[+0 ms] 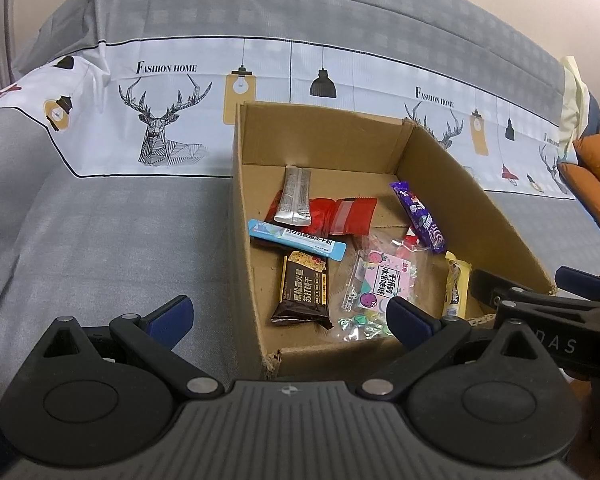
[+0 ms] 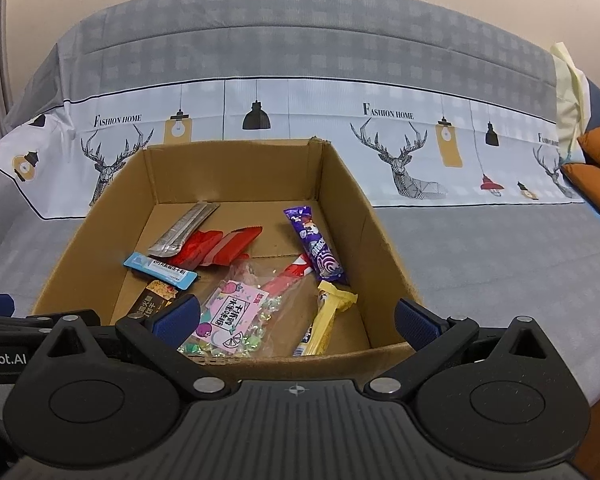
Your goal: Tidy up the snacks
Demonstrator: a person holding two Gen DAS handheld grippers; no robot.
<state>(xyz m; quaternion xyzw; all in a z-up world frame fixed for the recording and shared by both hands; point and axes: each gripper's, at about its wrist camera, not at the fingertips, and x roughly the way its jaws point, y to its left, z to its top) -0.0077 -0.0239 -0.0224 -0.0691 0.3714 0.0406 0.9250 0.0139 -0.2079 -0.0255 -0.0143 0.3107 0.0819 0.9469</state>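
While both pairs of fingers are held spread with nothing between them, a grey checked bedsheet with a white deer-and-lamp band [image 1: 112, 216] is seen spread beneath everything. An open brown cardboard box [image 1: 452, 184] is set on it, and all the snacks are gathered on its floor. At the near edge the left gripper [image 1: 290, 320] and the right gripper [image 2: 296, 320] are held just beside each other. Inside, a clear candy bag with a pink label [image 2: 236, 316] is laid near the front wall, flanked by a dark brown cracker packet [image 1: 303, 290] and a yellow wrapped bar [image 2: 326, 320]. A purple wrapped stick [image 2: 316, 246], a red foil pouch [image 2: 220, 246], a light blue strip packet [image 1: 296, 239] and a silver sachet [image 1: 296, 196] are found farther back, the sachet resting on the red pouch.
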